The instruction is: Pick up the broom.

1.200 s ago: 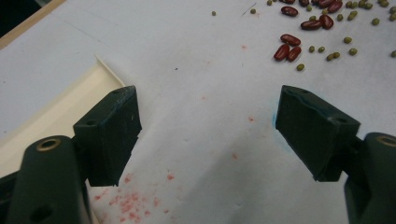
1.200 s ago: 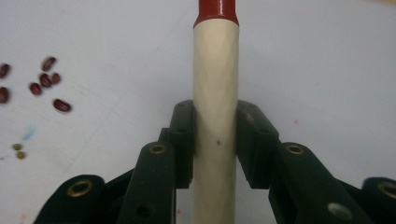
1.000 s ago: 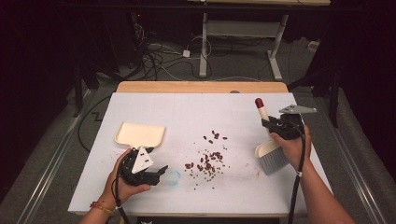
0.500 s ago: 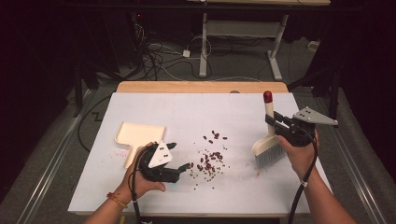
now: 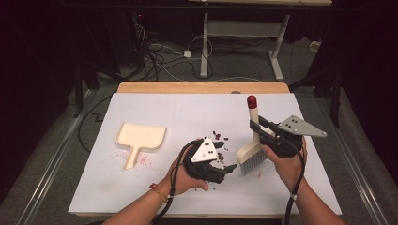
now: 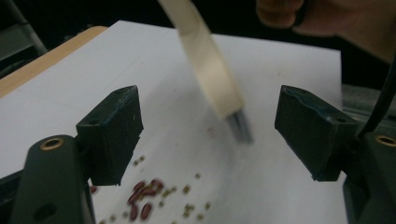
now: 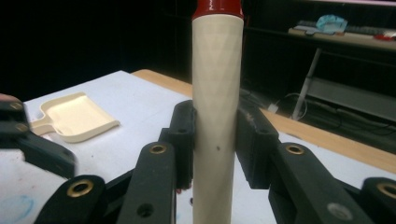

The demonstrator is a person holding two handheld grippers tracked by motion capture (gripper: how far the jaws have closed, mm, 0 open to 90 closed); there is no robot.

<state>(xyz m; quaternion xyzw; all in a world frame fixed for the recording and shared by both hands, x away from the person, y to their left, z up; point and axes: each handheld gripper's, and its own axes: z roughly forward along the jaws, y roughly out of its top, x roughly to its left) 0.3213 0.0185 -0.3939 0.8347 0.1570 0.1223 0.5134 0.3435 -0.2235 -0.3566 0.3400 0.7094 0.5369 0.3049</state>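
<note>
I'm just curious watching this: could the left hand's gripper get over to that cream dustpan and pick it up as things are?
Probably yes. The left gripper is open and holds nothing, and the dustpan lies by itself on the table, its handle toward the person, with nothing between them.

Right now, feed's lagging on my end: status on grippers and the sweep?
Right gripper shut on brush handle. Left gripper open, empty, over scattered beans. Dustpan sits apart at left; nothing blocking.

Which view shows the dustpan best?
High view: the whole dustpan lies flat on the table, apart from both grippers. Right gripper view catches it small, far off. In the left gripper view there are beans and brush.
</note>
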